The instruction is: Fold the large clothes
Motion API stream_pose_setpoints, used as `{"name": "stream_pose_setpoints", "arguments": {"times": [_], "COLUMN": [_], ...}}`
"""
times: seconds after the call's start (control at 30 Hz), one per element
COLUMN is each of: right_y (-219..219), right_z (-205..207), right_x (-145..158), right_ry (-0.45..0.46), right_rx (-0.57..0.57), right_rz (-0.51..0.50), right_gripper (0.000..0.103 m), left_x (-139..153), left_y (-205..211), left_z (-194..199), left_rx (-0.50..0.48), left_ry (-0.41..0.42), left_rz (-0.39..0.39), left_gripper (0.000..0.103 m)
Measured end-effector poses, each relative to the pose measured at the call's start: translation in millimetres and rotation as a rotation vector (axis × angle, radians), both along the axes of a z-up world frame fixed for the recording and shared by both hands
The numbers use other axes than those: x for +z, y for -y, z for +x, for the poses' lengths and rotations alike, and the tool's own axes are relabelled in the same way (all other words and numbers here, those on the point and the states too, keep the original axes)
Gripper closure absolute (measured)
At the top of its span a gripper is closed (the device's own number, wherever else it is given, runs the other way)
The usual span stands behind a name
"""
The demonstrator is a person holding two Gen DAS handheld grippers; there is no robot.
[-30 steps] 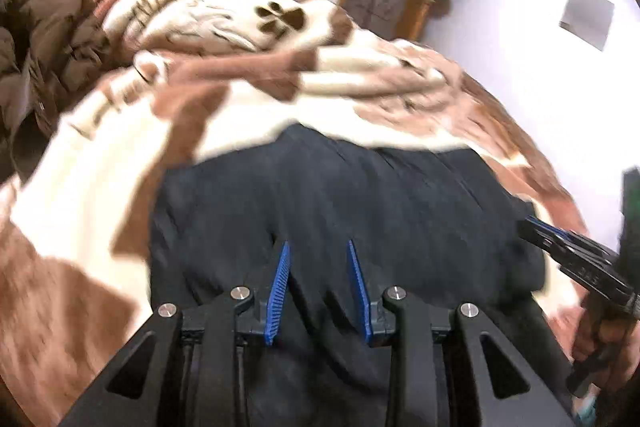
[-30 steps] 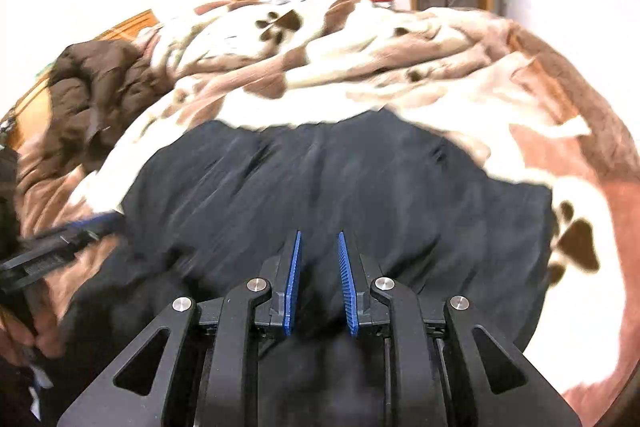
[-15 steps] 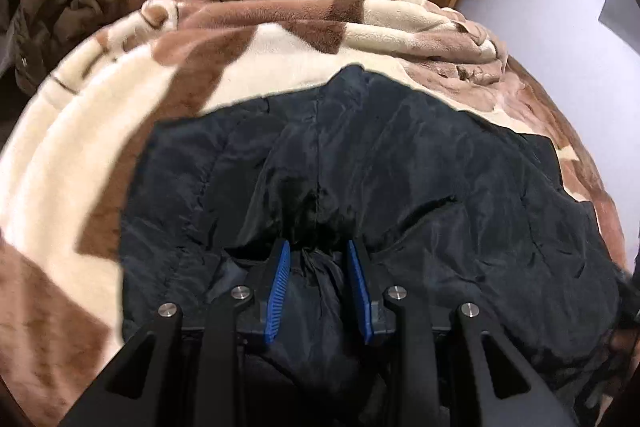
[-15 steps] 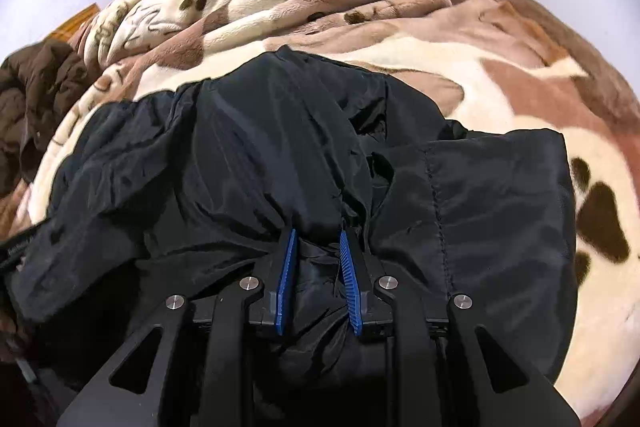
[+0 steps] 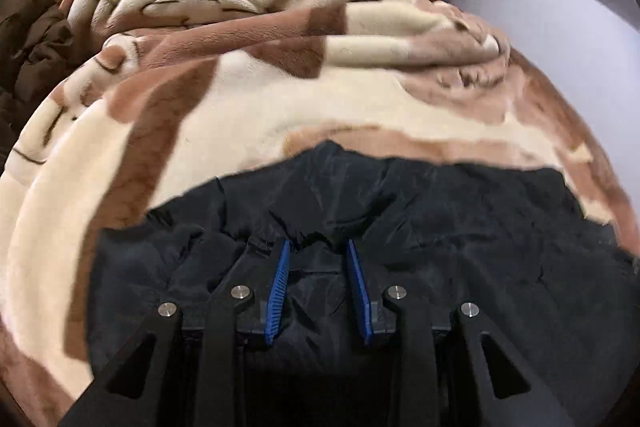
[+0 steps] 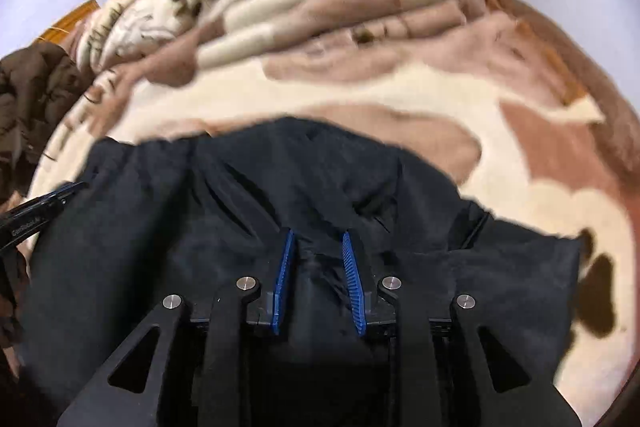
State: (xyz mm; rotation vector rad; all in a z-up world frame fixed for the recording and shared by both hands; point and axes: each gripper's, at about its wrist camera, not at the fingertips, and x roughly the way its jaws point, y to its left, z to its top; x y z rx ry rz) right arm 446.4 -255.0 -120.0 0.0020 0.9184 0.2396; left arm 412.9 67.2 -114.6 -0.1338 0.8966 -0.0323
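A large black jacket lies on a bed covered by a cream and brown paw-print blanket. My left gripper is shut on a bunched fold of the jacket, with black fabric pinched between its blue pads. My right gripper is likewise shut on a fold of the same jacket. The jacket's far edge lies folded toward me. The left gripper's tip shows at the left edge of the right wrist view.
A brown puffy coat lies at the bed's left side, also in the right wrist view. Bunched blanket rises at the back. Wooden doors, boxes and white walls stand behind the bed.
Both grippers have pulled back toward me with the jacket held, so the jacket's far edge has drawn nearer and more blanket shows beyond it.
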Motion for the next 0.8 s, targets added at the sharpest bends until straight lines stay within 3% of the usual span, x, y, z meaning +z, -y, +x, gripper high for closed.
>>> {"name": "stream_pose_setpoints", "arguments": {"times": [0.1, 0.2, 0.27, 0.37, 0.47, 0.57, 0.63, 0.7, 0.8], "right_y": [5, 1, -2, -7, -25, -55, -65, -54, -46], "right_z": [0, -1, -17, -56, -100, -118, -109, -96, -95], "right_x": [-9, 2, 29, 72, 97, 81, 51, 22, 21], "right_ry": [0.006, -0.01, 0.027, 0.125, 0.172, 0.125, 0.045, -0.013, -0.02], "right_rx": [-0.016, -0.023, -0.025, 0.007, 0.097, 0.193, 0.183, 0.15, 0.131], "right_rz": [0.023, -0.011, -0.029, 0.054, 0.133, 0.101, 0.046, 0.057, 0.071], "right_gripper": [0.078, 0.077, 0.077, 0.076, 0.076, 0.076, 0.076, 0.077, 0.077], "left_x": [-5, 4, 22, 50, 62, 48, 26, 15, 21], "left_y": [5, 2, 1, -1, 1, 6, 7, 7, 10], "left_z": [-4, -3, -14, -44, -75, -88, -83, -80, -81], "left_rx": [0.011, 0.011, 0.005, -0.005, -0.017, -0.024, -0.008, -0.009, -0.016], "left_ry": [0.026, 0.007, 0.029, 0.097, 0.133, 0.097, 0.032, 0.018, 0.012], "left_rz": [0.011, 0.004, -0.005, -0.044, -0.074, -0.076, -0.086, -0.1, -0.091], "left_gripper": [0.072, 0.072, 0.072, 0.072, 0.072, 0.072, 0.072, 0.072, 0.072]}}
